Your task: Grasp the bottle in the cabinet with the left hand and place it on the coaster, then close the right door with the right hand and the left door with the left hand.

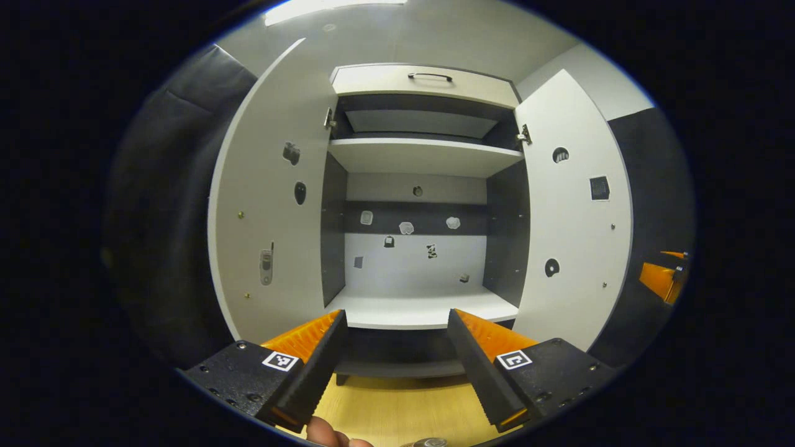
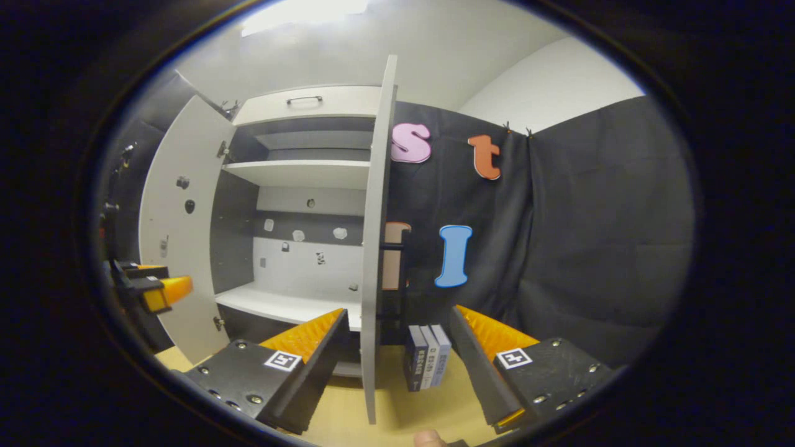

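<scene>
The white cabinet stands straight ahead in the left gripper view with both doors swung wide: left door [image 1: 273, 205], right door [image 1: 571, 217]. Its lower shelf [image 1: 422, 307] is bare. My left gripper [image 1: 396, 316] is open in front of that shelf, with nothing between its fingers. A small grey round thing [image 1: 428, 442] peeks in at the bottom edge, too cut off to identify. In the right gripper view my right gripper [image 2: 397, 310] is open, and the right door [image 2: 374, 248] stands edge-on just beyond the gap between its fingers. The left gripper [image 2: 149, 285] shows far left there.
A drawer with a dark handle [image 1: 428, 76] tops the cabinet, above an upper shelf [image 1: 422, 152]. A few upright books [image 2: 425, 357] stand on the wooden tabletop [image 2: 397, 403] right of the right door. Dark cloth hangs on both sides. A fingertip [image 1: 329, 434] shows at the bottom.
</scene>
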A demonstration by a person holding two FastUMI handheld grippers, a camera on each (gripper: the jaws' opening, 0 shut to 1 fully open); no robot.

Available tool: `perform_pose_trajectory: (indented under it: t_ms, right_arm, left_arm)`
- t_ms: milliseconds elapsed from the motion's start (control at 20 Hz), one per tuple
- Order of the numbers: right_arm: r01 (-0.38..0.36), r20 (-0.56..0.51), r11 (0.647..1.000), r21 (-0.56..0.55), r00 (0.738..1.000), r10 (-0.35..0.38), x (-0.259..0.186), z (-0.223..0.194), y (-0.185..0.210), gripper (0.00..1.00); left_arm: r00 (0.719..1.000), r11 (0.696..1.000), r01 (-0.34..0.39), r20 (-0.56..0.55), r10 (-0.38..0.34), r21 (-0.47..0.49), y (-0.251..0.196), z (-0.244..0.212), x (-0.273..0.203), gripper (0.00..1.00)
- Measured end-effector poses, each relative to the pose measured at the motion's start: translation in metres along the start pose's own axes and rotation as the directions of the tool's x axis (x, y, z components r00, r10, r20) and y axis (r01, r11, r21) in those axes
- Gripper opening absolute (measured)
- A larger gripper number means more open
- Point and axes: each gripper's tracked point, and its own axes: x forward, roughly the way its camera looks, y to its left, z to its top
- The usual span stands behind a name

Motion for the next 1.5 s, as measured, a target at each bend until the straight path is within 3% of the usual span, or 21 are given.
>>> perform_pose_trajectory:
  t_ms: [300, 500, 700, 750, 950, 1200, 1250, 1500]
  right_arm:
    - [0.066, 0.046, 0.998, -0.014, 0.997, -0.065, 0.031, 0.014, -0.017, 0.98]
    - [0.061, 0.051, 0.998, -0.016, 0.997, -0.06, 0.039, 0.013, -0.012, 0.98]
    - [-0.021, 0.024, 0.999, 0.034, 0.999, 0.02, 0.043, 0.011, 0.003, 0.93]
    - [-0.037, 0.017, 0.998, 0.049, 0.999, 0.036, 0.043, 0.01, 0.007, 0.96]
    - [-0.102, 0.025, 0.995, 0.024, 0.995, 0.101, 0.04, 0.013, 0.038, 0.96]
    - [-0.208, 0.025, 0.978, 0.021, 0.978, 0.208, 0.043, 0.014, 0.082, 0.96]
    - [-0.226, 0.028, 0.974, 0.015, 0.974, 0.226, 0.044, 0.015, 0.092, 0.96]
    - [-0.337, 0.022, 0.941, 0.012, 0.941, 0.337, 0.053, 0.012, 0.133, 0.96]
  left_arm:
    - [0.993, 0.993, -0.119, 0.006, 0.119, 0.02, 0.048, 0.011, -0.023, 0.99]
    - [0.985, 0.985, -0.172, 0.001, 0.172, 0.024, 0.068, 0.01, -0.032, 0.99]
    - [0.982, 0.982, -0.186, -0.033, 0.186, -0.011, 0.073, -0.001, -0.034, 0.99]
    - [0.982, 0.983, -0.184, -0.037, 0.183, -0.017, 0.073, -0.002, -0.033, 0.96]
    - [0.988, 0.988, -0.151, -0.05, 0.149, -0.038, 0.058, -0.006, -0.025, 0.97]
    - [0.988, 0.989, -0.145, -0.05, 0.144, -0.018, 0.058, -0.009, -0.02, 0.97]
    - [0.987, 0.988, -0.153, -0.051, 0.153, -0.013, 0.062, -0.01, -0.021, 0.94]
    - [0.974, 0.976, -0.217, -0.067, 0.217, -0.002, 0.087, -0.016, -0.035, 0.97]
